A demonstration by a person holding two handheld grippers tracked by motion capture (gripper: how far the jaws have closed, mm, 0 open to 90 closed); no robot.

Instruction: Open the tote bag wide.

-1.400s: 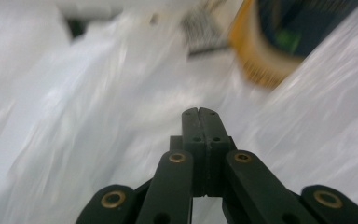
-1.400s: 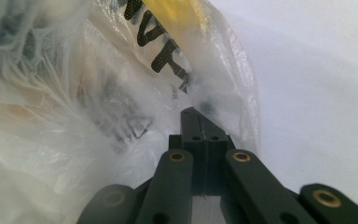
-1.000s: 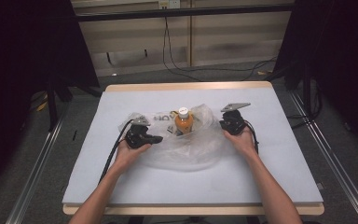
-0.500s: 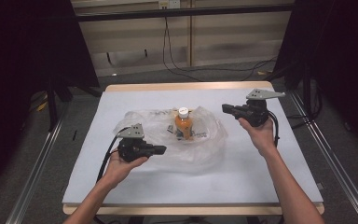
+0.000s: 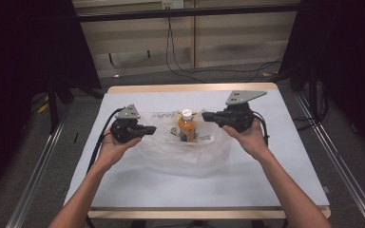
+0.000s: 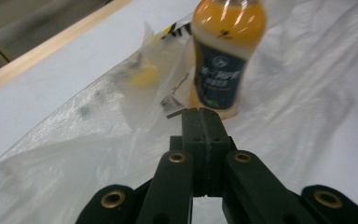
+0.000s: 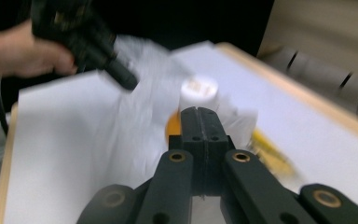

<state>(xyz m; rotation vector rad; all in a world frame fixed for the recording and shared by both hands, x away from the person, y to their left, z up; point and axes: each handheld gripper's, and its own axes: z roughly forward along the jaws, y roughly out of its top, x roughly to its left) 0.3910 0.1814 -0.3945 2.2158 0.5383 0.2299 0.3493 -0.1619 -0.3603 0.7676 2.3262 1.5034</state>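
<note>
An orange drink bottle (image 5: pixel 187 128) with a white cap stands upright in a crumpled clear plastic bag (image 5: pixel 180 154) at the middle of the white table (image 5: pixel 266 190). My left gripper (image 5: pixel 153 128) is raised just left of the bottle and points right at it. In the left gripper view its jaws (image 6: pixel 200 112) are shut, with the bottle (image 6: pixel 226 51) close ahead above the bag (image 6: pixel 74 154). My right gripper (image 5: pixel 204 115) is held above the table just right of the bottle cap, pointing left. Its jaws (image 7: pixel 199 111) are shut, and the cap (image 7: pixel 198 93) lies right behind them.
A small yellow item (image 6: pixel 144 77) lies inside the bag beside the bottle. The table has a wooden rim (image 5: pixel 190 88). Cables (image 5: pixel 180 57) run over the floor behind it, and dark stands flank both sides.
Both hands have lifted their grippers off the bag. The right one swung up and out to the right, then came back toward the bottle cap. The left one rose and now points at the bottle.
</note>
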